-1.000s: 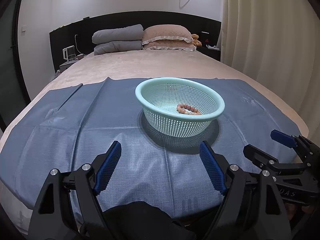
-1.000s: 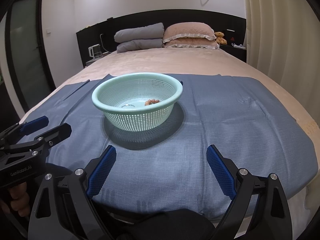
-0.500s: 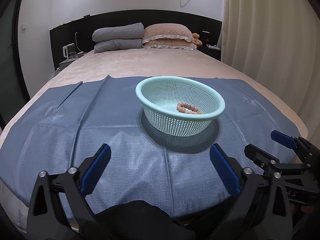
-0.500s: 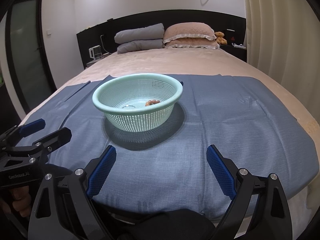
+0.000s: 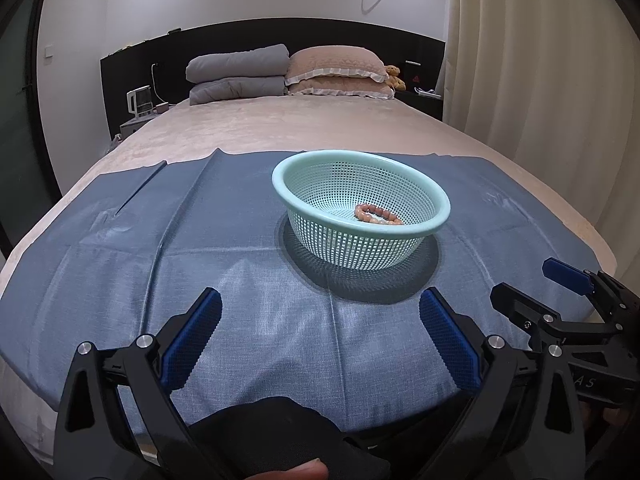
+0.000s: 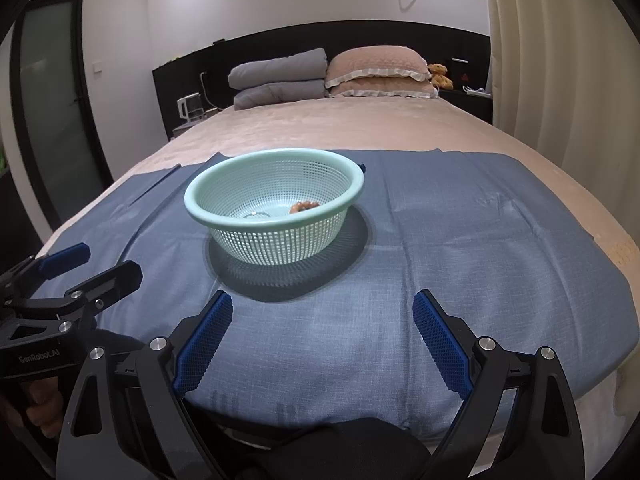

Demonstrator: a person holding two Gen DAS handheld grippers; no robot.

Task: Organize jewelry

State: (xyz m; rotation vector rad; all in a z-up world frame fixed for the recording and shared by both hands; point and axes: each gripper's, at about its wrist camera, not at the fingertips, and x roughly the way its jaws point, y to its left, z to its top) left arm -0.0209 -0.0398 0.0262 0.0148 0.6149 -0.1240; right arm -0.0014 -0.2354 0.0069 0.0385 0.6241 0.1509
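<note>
A mint green mesh basket stands on a blue cloth spread over the foot of a bed. A pink beaded bracelet lies inside the basket. A small silvery ring also shows on the basket floor. My left gripper is open and empty, near the cloth's front edge, short of the basket. My right gripper is open and empty, to the right of the left one; it also shows in the left wrist view. The left gripper shows in the right wrist view.
The bed runs back to grey and pink pillows and a black headboard. A curtain hangs on the right. A kettle stands on a nightstand at the back left. A dark door is on the left.
My left gripper's fingers have spread wider apart and the gripper has drawn back slightly from the basket. The right gripper has barely moved.
</note>
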